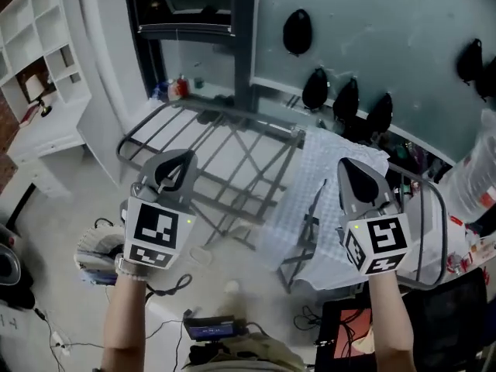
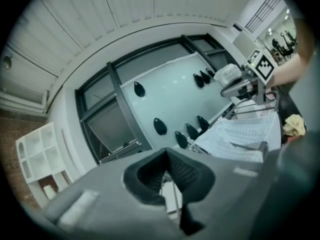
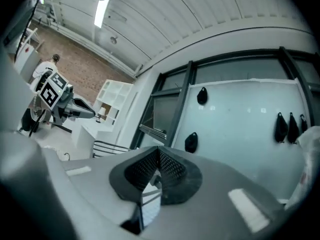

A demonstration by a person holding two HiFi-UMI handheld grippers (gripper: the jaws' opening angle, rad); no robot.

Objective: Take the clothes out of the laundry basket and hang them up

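Both grippers are held up over a dark metal drying rack (image 1: 225,142), and both are shut with nothing between the jaws. My left gripper (image 1: 175,163) hangs above the rack's bare left half. Over the right half my right gripper (image 1: 357,173) sits above a white checked cloth (image 1: 310,200) draped on the rails. A white laundry basket (image 1: 94,256) with some fabric in it stands on the floor by my left wrist. In the left gripper view the closed jaws (image 2: 167,156) point at the window wall, with the cloth (image 2: 240,136) and the right gripper (image 2: 246,84) to the right. The right gripper view shows its closed jaws (image 3: 159,154) and the left gripper (image 3: 59,100) far left.
Black teardrop-shaped objects (image 1: 297,31) cling to the glass wall behind the rack. A white shelf unit (image 1: 37,60) stands at far left. Cables and a small device (image 1: 208,328) lie on the floor near me. A plastic bag (image 1: 474,178) and a dark chair (image 1: 465,316) are at right.
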